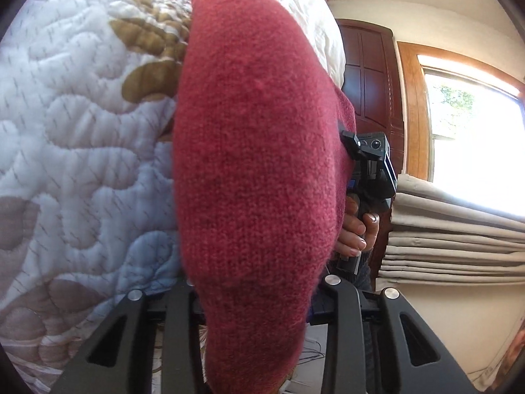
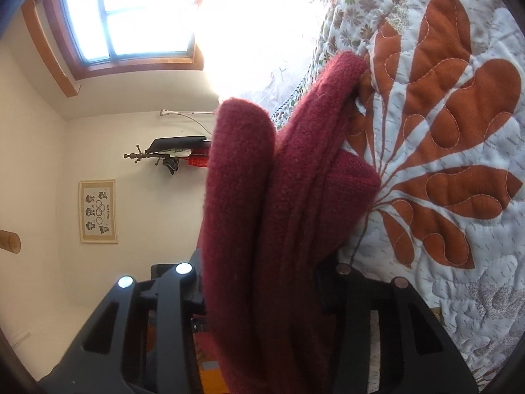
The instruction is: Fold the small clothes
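Fuzzy red knit garment (image 1: 256, 170), matt

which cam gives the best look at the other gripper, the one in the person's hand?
Left wrist view: the right gripper shows beside the red knit garment, its black body and the hand on its handle clear, though the fingertips are hidden behind the knit. Right wrist view shows only its own fingers flanking the garment; the left gripper isn't visible.

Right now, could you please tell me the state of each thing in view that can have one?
Red knit garment: lifted off the quilt, gripped at two places, hanging in folds.
Left gripper: shut on the red knit garment.
Right gripper: shut on the red knit garment.
Quilt: spread flat on the bed.
Window blind: gathered in pleats, window uncovered.
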`<state>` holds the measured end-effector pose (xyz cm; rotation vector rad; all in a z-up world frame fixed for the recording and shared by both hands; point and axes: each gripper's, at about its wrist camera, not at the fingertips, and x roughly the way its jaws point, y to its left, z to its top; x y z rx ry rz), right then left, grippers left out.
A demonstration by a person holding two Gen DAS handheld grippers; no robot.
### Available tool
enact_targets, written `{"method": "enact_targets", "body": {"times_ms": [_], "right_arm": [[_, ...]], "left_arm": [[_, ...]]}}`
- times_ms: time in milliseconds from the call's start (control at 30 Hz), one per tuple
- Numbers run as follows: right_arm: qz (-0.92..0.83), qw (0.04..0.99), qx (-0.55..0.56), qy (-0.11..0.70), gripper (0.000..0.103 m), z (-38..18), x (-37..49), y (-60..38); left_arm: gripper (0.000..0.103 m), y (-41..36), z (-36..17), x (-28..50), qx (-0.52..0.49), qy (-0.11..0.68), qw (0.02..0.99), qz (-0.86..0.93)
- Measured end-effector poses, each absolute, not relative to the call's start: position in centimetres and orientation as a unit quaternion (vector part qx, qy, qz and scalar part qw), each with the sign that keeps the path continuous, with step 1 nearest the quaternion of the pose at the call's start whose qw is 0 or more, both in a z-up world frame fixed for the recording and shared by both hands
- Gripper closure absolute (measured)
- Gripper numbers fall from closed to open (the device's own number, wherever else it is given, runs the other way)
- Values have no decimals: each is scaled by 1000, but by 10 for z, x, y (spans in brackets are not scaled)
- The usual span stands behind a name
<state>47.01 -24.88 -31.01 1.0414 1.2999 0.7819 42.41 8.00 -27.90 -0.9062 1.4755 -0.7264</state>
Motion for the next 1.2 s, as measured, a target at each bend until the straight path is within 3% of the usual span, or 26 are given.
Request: {"method": "enact_targets", "body": {"times_ms": [200, 400, 600, 700, 800, 967, 1133, 1167, 1200], "right_arm": [[345, 636, 430, 539, 63, -254, 464, -224], [394, 647, 401, 515, 64, -200, 430, -160], [416, 614, 388, 547, 59, -231, 369, -70], [380, 621, 306, 614, 47, -263, 350, -29], [354, 646, 266, 622, 37, -252, 345, -27], [280, 726, 254, 574, 31, -187, 332, -72], [267, 757, 212, 558, 48, -166, 326, -59], [260, 754, 206, 567, 54, -172, 329, -51], [250, 752, 201, 576, 65, -181, 332, -53]], "left_arm": [[74, 96, -234, 419, -373, 611, 613, -336], [75, 154, -182, 366, -359, 583, 642, -345], [73, 230, -197, 278, -363, 584, 668, -285], [66, 250, -255, 240, -380, 625, 643, -225], [49, 259, -287, 225, -413, 632, 623, -204], [36, 267, -247, 214, -386, 603, 663, -220], [36, 287, -199, 192, -366, 545, 720, -223], [36, 292, -192, 186, -369, 531, 725, -235], [36, 291, -185, 184, -368, 519, 731, -248]]}}
